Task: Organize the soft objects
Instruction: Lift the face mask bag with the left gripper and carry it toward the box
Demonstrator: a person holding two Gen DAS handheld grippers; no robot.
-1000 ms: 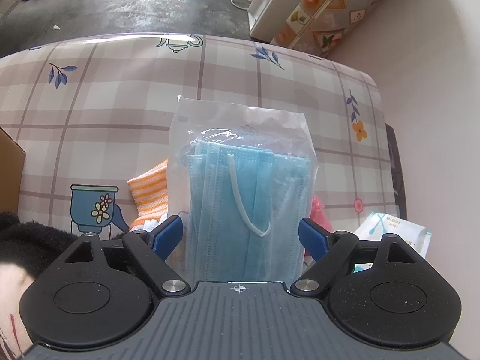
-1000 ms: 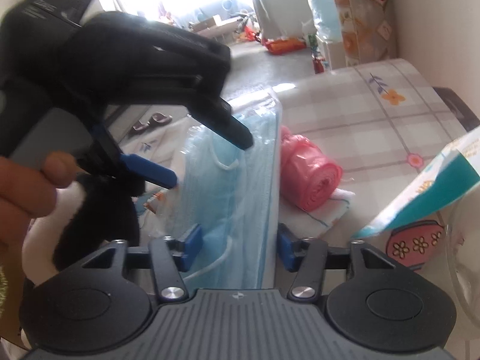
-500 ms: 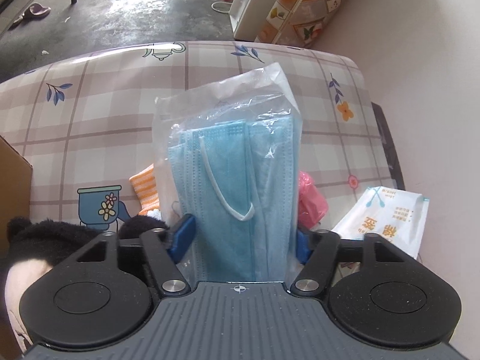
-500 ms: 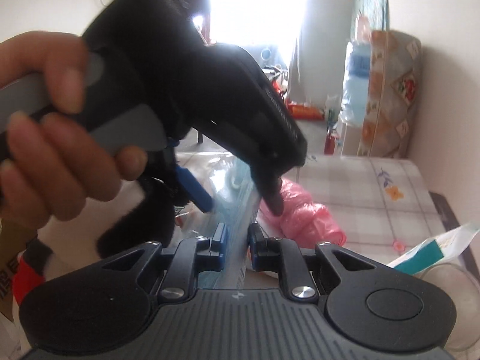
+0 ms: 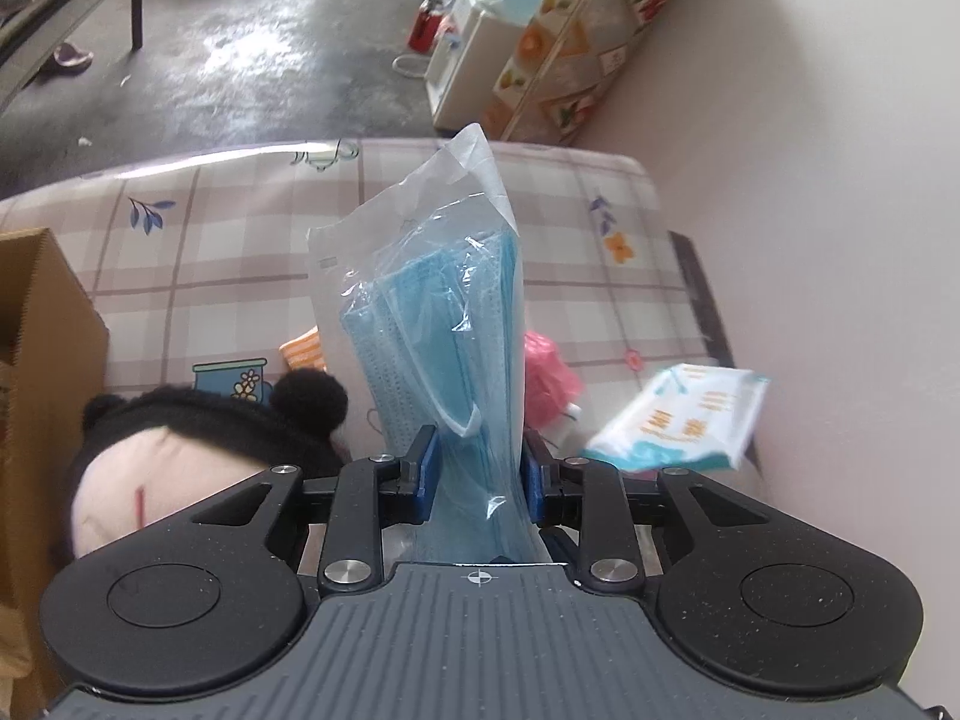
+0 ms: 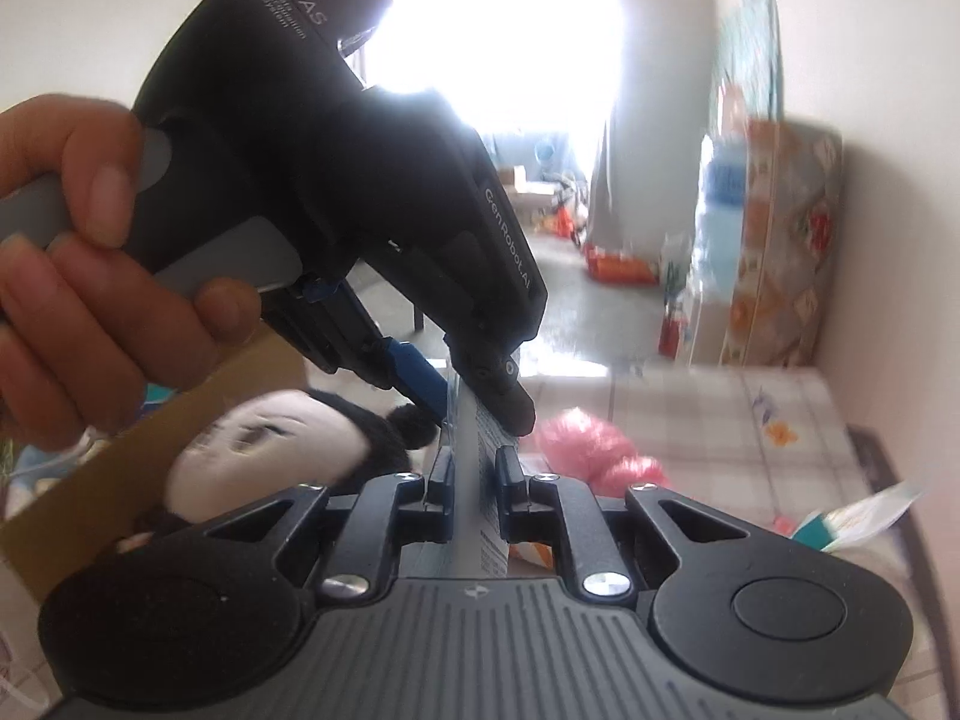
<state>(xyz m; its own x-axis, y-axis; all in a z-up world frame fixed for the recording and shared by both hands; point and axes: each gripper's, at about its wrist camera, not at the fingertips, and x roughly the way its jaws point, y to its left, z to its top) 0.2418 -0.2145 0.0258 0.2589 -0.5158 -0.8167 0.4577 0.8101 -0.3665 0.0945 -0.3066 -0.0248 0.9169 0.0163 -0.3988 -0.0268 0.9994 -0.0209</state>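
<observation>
A clear bag of blue face masks stands up off the checked tablecloth, squeezed narrow between the blue pads of my left gripper, whose jaws are closing on its lower part. In the right wrist view the bag shows edge-on as a thin strip; my right gripper pinches that edge, its jaws still closing. A hand holds the left gripper just above and ahead of the right one.
A black-and-white plush toy lies at the left beside a cardboard box. An orange striped cloth, a pink bag roll and a wet-wipes pack lie around the bag. A wall borders the table's right side.
Both grippers have closed onto the mask bag. The bag has gone from lying wide and flat to pinched narrow and raised off the table, and both views have risen.
</observation>
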